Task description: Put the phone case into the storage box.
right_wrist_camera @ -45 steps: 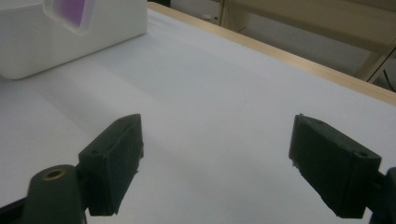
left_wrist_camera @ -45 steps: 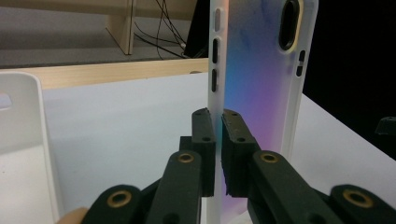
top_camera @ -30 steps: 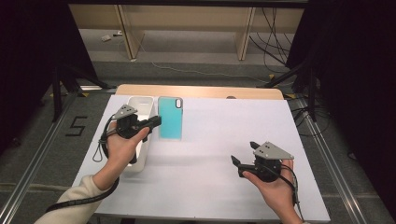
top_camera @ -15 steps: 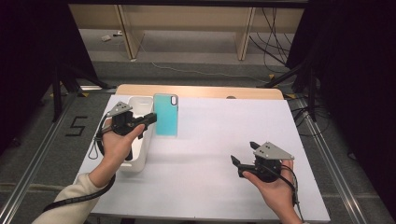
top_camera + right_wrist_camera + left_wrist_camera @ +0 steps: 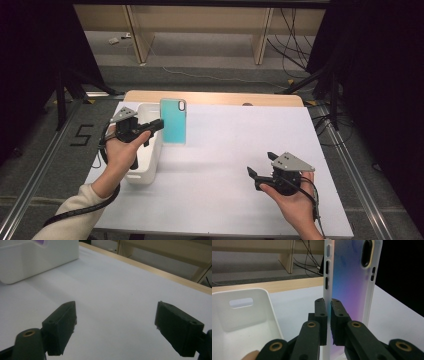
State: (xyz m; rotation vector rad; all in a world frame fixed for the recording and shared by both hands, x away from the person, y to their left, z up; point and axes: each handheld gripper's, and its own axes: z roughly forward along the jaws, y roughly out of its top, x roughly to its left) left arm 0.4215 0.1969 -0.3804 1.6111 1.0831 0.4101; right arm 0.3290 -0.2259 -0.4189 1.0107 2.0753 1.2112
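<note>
A teal phone case (image 5: 173, 121) stands upright above the table, just right of the white bin (image 5: 150, 165). My left gripper (image 5: 159, 123) is shut on its side edge. In the left gripper view the case (image 5: 352, 285) looks blue to purple with a pale rim and a camera cut-out at the top, and both pads of the gripper (image 5: 329, 305) pinch that rim. My right gripper (image 5: 259, 163) rests in a hand at the table's front right, open. In its own view the right gripper (image 5: 117, 315) has nothing between its jaws.
The white bin (image 5: 244, 315) sits at the table's left side with a handle slot in its far wall, and its corner (image 5: 32, 260) also shows far off in the right gripper view. The white table top (image 5: 240, 135) has a wooden strip along its far edge.
My left gripper has carried the phone case a little to the left, closer to the bin. The right gripper has stayed in place.
</note>
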